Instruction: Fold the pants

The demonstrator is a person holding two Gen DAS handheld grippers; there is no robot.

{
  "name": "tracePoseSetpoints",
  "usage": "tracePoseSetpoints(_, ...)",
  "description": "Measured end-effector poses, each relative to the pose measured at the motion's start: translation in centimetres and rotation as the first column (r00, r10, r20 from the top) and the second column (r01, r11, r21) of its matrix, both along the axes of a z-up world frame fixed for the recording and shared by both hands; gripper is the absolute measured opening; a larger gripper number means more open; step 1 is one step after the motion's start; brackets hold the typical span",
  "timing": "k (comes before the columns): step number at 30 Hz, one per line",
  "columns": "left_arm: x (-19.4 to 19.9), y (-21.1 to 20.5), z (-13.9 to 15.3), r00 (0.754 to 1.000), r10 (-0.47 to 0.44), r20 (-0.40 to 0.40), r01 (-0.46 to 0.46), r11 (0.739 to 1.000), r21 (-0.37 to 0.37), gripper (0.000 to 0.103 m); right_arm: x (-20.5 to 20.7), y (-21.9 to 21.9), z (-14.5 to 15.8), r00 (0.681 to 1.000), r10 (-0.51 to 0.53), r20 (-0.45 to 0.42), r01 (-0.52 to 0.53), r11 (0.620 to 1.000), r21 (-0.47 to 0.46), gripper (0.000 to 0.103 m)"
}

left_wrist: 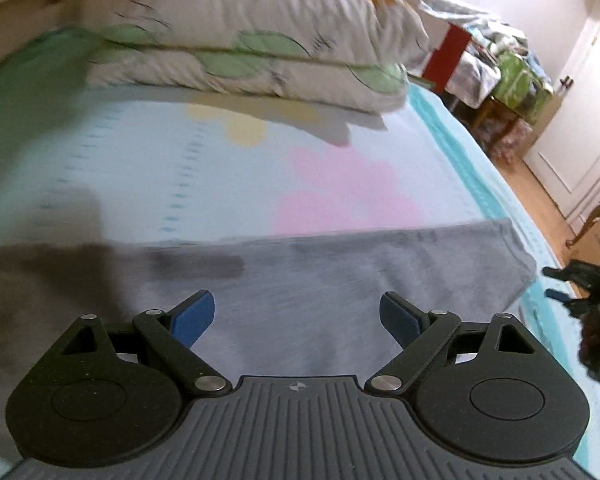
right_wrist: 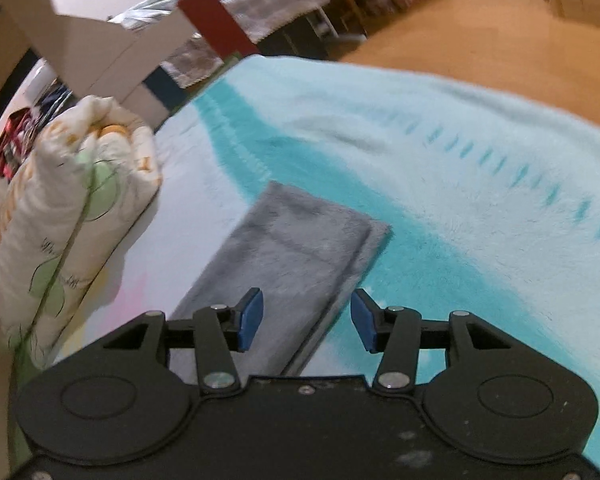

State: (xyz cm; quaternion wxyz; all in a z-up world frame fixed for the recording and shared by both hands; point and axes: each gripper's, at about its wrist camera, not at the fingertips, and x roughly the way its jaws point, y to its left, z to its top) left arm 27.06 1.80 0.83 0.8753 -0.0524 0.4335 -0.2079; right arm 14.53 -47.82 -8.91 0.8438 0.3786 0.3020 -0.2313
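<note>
One bed, covered by a fleecy pale-blue blanket with a teal border band, rows of small teal dashes, and soft pink and yellow patches. No writing can be read anywhere on it.

Two pillows, stacked at the head of the bed: white crinkled fabric printed with green leaf shapes and thin dark sprigs; the upper one also carries orange stripes. Seen from the right wrist they appear end-on, plump and rounded.

One pair of pants, grey, soft and napped, lying flat on the blanket as a long folded strip. Its squared end reaches the teal border near the bed's edge; layered edges show along one long side.

Two grippers, black, with ribbed housings, round pivots and blue textured pads. Left gripper: jaws spread wide above the pants, nothing between the pads, released. Right gripper: jaws parted, hovering over the long edge of the pants, pads clear of the cloth, released; from the left wrist it shows at the far right beyond the bed's edge.

Beyond the bed: a wooden floor, one open cardboard box and a cluttered table; details there are too blurred to tell.
</note>
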Motion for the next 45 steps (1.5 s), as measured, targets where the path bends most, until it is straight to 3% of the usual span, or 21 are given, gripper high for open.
tracePoseSetpoints(3, 2.0, -4.6, -1.8, 0.998, -0.053, -0.020, 0.053, 0.999, -0.003, 0.090, 0.9, -2.7, -2.8, 1.000, -0.023, 0.004, 0.023, 0.998, 0.055, 0.054)
tracePoseSetpoints(6, 3.6, -8.9, -2.9, 0.992, -0.123, -0.030, 0.123, 0.992, 0.002, 0.090, 1.1, -4.6, -4.8, 0.998, -0.016, 0.067, 0.007, 0.991, 0.132, 0.054)
tracePoseSetpoints(12, 6.5, -14.7, -4.3, 0.969, -0.232, -0.088, 0.234, 0.972, 0.015, 0.090, 2.7, -6.2, -6.0, 0.987, 0.016, 0.159, -0.045, 0.983, 0.181, 0.056)
tracePoseSetpoints(19, 9.1, -18.3, -4.6, 0.949, -0.259, -0.178, 0.266, 0.964, 0.014, 0.090, 5.4, -7.9, -5.4, 0.989, 0.080, 0.125, -0.107, 0.969, 0.224, 0.057)
tracePoseSetpoints(21, 9.6, -19.2, -4.8, 0.950, -0.254, -0.182, 0.264, 0.964, 0.030, 0.090, 6.1, -8.3, -5.1, 0.991, 0.090, 0.099, -0.112, 0.964, 0.240, 0.049)
tracePoseSetpoints(22, 9.9, -19.6, -5.0, 0.952, -0.244, -0.183, 0.256, 0.966, 0.043, 0.090, 6.4, -8.4, -5.0, 0.992, 0.098, 0.082, -0.115, 0.961, 0.250, 0.028)
tracePoseSetpoints(23, 10.2, -19.9, -5.4, 0.954, -0.232, -0.192, 0.247, 0.967, 0.059, 0.090, 7.0, -8.6, -5.1, 0.991, 0.117, 0.058, -0.128, 0.955, 0.267, 0.017)
tracePoseSetpoints(26, 11.1, -20.6, -6.7, 0.958, -0.182, -0.223, 0.208, 0.973, 0.099, 0.090, 8.5, -8.2, -4.8, 0.987, 0.156, -0.043, -0.142, 0.961, 0.236, 0.015)
tracePoseSetpoints(30, 11.7, -21.5, -8.6, 0.961, -0.147, -0.233, 0.199, 0.956, 0.215, 0.091, 9.3, -8.1, -4.5, 0.986, 0.134, -0.102, -0.104, 0.961, 0.257, 0.014)
tracePoseSetpoints(38, 13.7, -22.5, -9.1, 0.932, -0.062, -0.358, 0.150, 0.963, 0.224, 0.102, 10.2, -8.4, -4.4, 0.977, 0.143, -0.158, -0.096, 0.956, 0.276, 0.013)
tracePoseSetpoints(42, 13.5, -23.9, -9.3, 0.933, -0.047, -0.356, 0.161, 0.941, 0.298, 0.102, 10.9, -8.8, -4.4, 0.967, 0.185, -0.173, -0.131, 0.950, 0.283, 0.011)
tracePoseSetpoints(45, 13.0, -23.5, -8.3, 0.941, -0.017, -0.339, 0.126, 0.945, 0.302, 0.100, 11.2, -9.6, -4.8, 0.964, 0.213, -0.162, -0.155, 0.938, 0.311, 0.009)
